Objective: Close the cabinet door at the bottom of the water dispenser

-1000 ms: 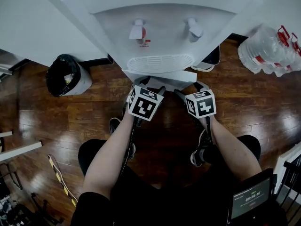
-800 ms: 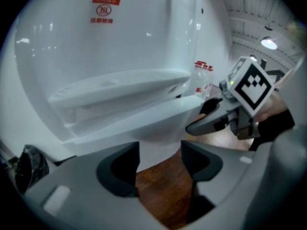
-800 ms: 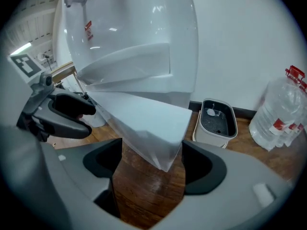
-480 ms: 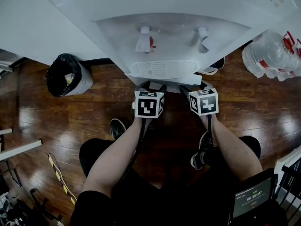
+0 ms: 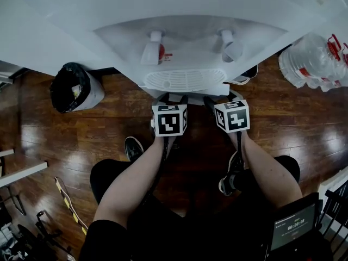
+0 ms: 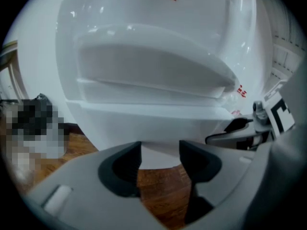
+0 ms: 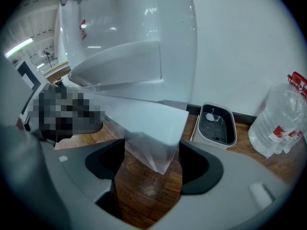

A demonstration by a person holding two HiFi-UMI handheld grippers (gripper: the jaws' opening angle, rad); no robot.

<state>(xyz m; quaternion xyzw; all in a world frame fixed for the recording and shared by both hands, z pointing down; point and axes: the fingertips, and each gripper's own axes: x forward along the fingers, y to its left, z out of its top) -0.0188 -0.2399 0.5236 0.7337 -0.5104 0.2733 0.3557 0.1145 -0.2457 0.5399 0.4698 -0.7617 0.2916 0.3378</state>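
Below the water dispenser (image 5: 185, 48), over the wooden floor (image 5: 81, 140), both grippers point down at its base. The right gripper (image 7: 152, 152) stands wide open with the lower corner of the cabinet door (image 7: 148, 121) (a white panel, swung out at an angle) in its gap, the pads not visibly pressing it. The left gripper (image 6: 160, 150) is closing on nothing, with the dispenser's white front just beyond its tips.

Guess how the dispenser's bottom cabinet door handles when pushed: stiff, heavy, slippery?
The cabinet door looks like a thin, flat white panel with a crisp corner, so it is probably stiff and light, likely to swing rather than bend. Its surface looks smooth and glossy, so a pinch may slip; a flat push seems safer.
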